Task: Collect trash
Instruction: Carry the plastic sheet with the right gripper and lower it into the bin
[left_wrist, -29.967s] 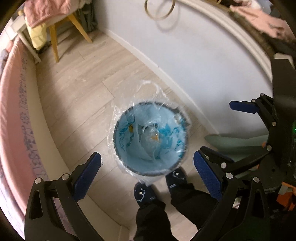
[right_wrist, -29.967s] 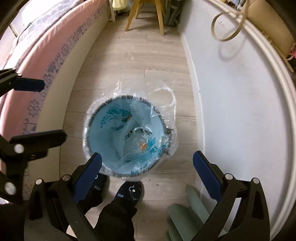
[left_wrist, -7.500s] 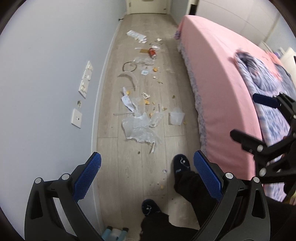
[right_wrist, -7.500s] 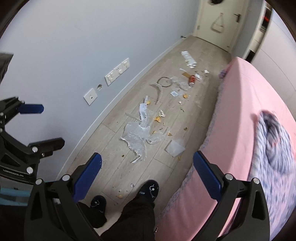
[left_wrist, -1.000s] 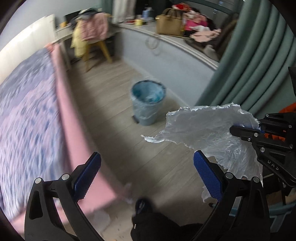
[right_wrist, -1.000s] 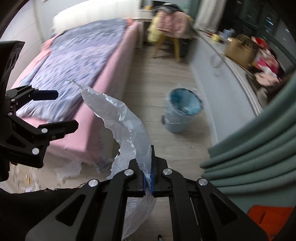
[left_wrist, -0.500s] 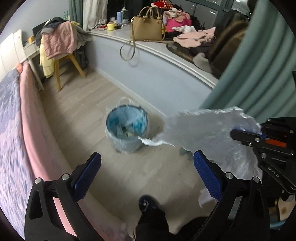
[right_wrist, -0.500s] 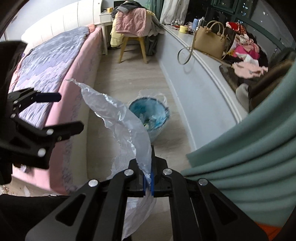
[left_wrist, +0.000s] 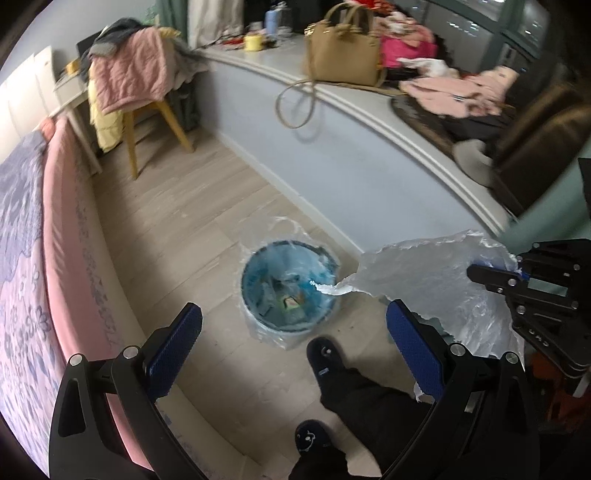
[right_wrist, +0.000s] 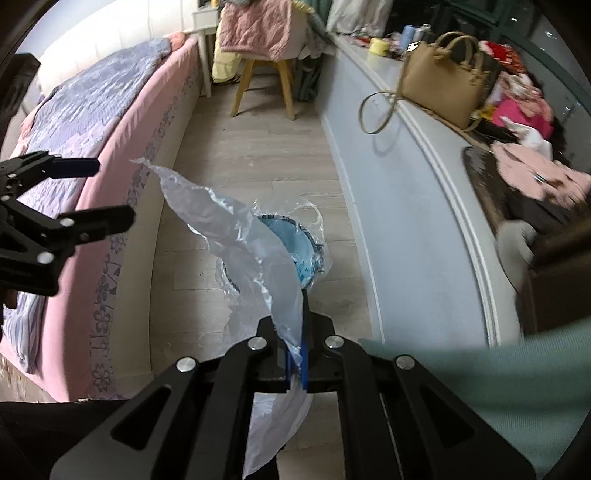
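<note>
Right gripper (right_wrist: 295, 354) clenched on a clear plastic sheet (right_wrist: 251, 251) above the bin (left_wrist: 288, 291); left gripper (left_wrist: 291, 339) released, empty

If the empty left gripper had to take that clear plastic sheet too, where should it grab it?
Probably the sheet's free pointed corner, approached from the left gripper's side. That corner juts out unsupported above the bin, away from the right gripper, which pinches the opposite edge.

Your crumpled clear plastic sheet (right_wrist: 255, 254) hangs pinched above the floor, near the blue lined trash bin (left_wrist: 288, 291), which seems partly filled.
</note>
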